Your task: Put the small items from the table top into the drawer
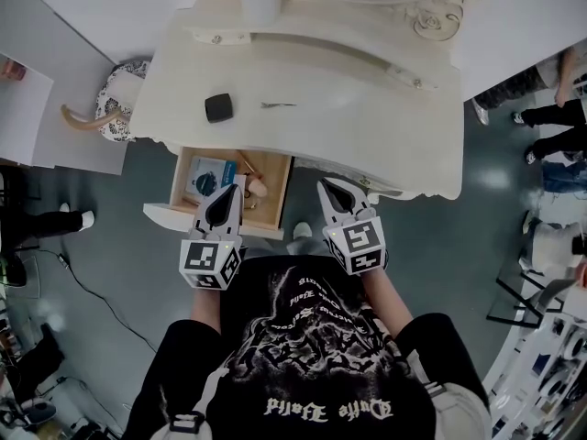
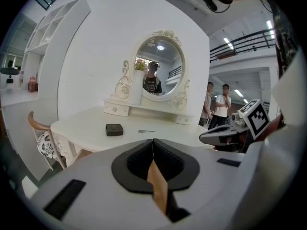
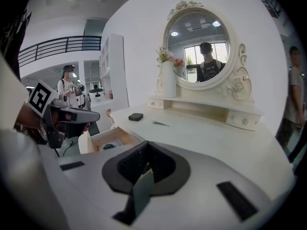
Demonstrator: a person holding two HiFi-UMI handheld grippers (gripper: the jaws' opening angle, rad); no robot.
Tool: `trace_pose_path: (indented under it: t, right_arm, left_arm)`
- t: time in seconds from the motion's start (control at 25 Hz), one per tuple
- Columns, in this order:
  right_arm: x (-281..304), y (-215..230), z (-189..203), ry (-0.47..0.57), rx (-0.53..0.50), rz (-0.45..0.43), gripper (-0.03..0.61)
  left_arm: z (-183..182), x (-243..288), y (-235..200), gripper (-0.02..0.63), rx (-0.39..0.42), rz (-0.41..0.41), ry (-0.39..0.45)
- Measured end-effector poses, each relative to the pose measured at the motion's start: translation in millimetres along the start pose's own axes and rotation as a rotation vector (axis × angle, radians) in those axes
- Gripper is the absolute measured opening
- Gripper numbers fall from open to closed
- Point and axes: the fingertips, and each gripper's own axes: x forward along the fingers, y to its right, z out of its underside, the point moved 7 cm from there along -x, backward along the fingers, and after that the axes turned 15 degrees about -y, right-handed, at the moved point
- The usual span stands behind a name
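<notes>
On the cream dressing table [image 1: 367, 126] lie a small black box [image 1: 218, 107] and a thin metal pin [image 1: 278, 105]; both also show in the left gripper view, the box [image 2: 114, 129] left of the pin [image 2: 146, 131]. Below the table's front left, the wooden drawer [image 1: 183, 168] stands pulled out, holding a blue-printed card [image 1: 209, 180] and some small wooden and pink items. My left gripper [image 1: 227, 193] hovers over the drawer's front, shut and empty [image 2: 153, 143]. My right gripper [image 1: 327, 189] hangs beside the drawer at the table's front edge, also shut with nothing in it [image 3: 146, 145].
A chair with a patterned cushion [image 1: 115, 104] stands at the table's left end. An oval mirror [image 2: 158, 73] and a white vase [image 3: 168, 80] rise at the back of the table. People stand at the right [image 1: 550, 108]. A cable [image 1: 92, 291] runs across the floor.
</notes>
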Motion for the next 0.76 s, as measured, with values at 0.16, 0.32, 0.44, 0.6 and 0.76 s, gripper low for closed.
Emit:
trace_pose_path:
  t: [0.16,0.32,0.44,0.6,0.76]
  right_arm:
    - [2,1,2,-0.008,-0.006,-0.004,0.009]
    - [6,1,3,-0.014,-0.003,-0.010,0.009]
    - [9,-1,1,-0.014,-0.008,-0.013,0.009]
    - [12,-4,-1,-0.009,-0.016,-0.017,0.009]
    - [13,-6,1,-0.011,-0.018,-0.023,0.009]
  left_arm:
    - [0,3,1,0.015,0.001,-0.002,-0.012]
    - [1,5,2,0.015,0.016,0.000,-0.026]
    - [1,7,-2,0.015,0.017,0.000,-0.033]
    - [1,8,-6,0.015,0.011,0.002,-0.034]
    - [3,8,-6,0.015,0.008,-0.001,-0.037]
